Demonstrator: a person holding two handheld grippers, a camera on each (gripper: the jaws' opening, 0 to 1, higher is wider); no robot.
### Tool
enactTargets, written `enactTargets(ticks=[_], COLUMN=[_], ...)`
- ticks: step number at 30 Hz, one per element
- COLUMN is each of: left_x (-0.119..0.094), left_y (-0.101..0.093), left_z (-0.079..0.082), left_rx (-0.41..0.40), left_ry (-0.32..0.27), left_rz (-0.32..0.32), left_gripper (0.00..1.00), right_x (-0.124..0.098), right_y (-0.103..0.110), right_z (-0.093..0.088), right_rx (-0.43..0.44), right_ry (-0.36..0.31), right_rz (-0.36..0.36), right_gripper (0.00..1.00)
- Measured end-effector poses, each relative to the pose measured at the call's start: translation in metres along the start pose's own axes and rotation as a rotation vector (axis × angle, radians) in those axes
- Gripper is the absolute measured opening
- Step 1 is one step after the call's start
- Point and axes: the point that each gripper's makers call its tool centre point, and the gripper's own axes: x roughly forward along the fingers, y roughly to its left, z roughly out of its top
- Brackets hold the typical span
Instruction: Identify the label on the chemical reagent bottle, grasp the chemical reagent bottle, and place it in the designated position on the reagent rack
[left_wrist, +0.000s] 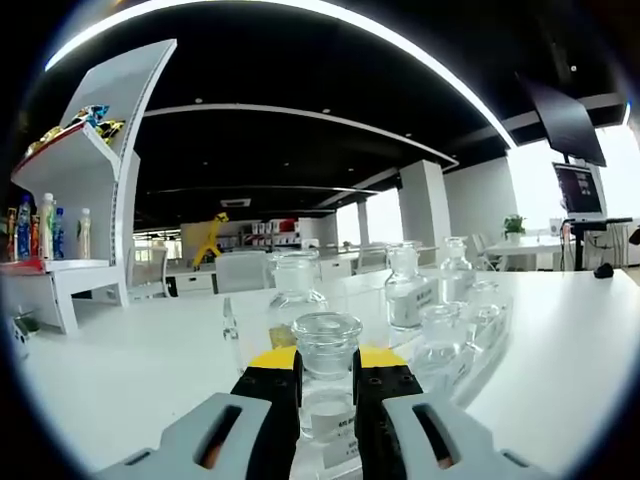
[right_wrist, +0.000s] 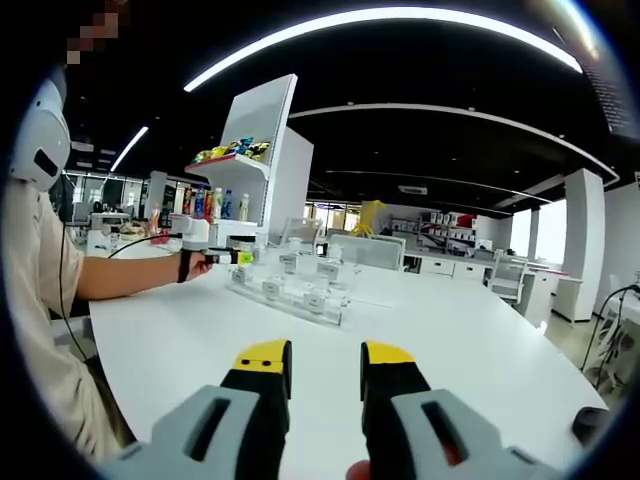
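Left gripper view: clear glass bottle (left_wrist: 326, 372) with a round stopper, bottom centre of frame, pinched between the yellow-tipped jaws of the left gripper (left_wrist: 326, 372). White label low on the bottle, print too small to read. Just behind it, mid-frame, a clear rack (left_wrist: 478, 352) carrying more stoppered glass bottles (left_wrist: 407, 288), some holding white contents; whether the held bottle sits in the rack or in front of it, cannot tell.

Right gripper view: right gripper (right_wrist: 326, 362) at bottom centre, jaws spread with nothing between them, over bare white counter (right_wrist: 450, 330). Rack and bottles sit well apart from it, left of centre, where a person's hand (right_wrist: 196, 265) brings the left gripper up to them.

Surface: white counter, glossy, reflecting the ceiling lights.

Room: open office, dark ceiling with long curved light strips. White display shelf (left_wrist: 85, 200) at left holding drink bottles and snack packets. Screen (left_wrist: 578, 188) on a stand upper right in the left gripper view. Yellow machine (left_wrist: 209, 238) far back.
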Motion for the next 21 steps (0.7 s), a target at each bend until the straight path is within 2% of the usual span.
enactTargets(ticks=[21], left_x=[-0.003], left_y=[-0.005], left_z=[-0.011], left_rx=[-0.013], left_ry=[0.028], left_rz=[0.005], left_gripper=[0.19], right_x=[0.001], right_y=[0.0], right_z=[-0.003], right_rx=[0.0], right_ry=[0.004], right_rz=[-0.001], right_gripper=[0.27])
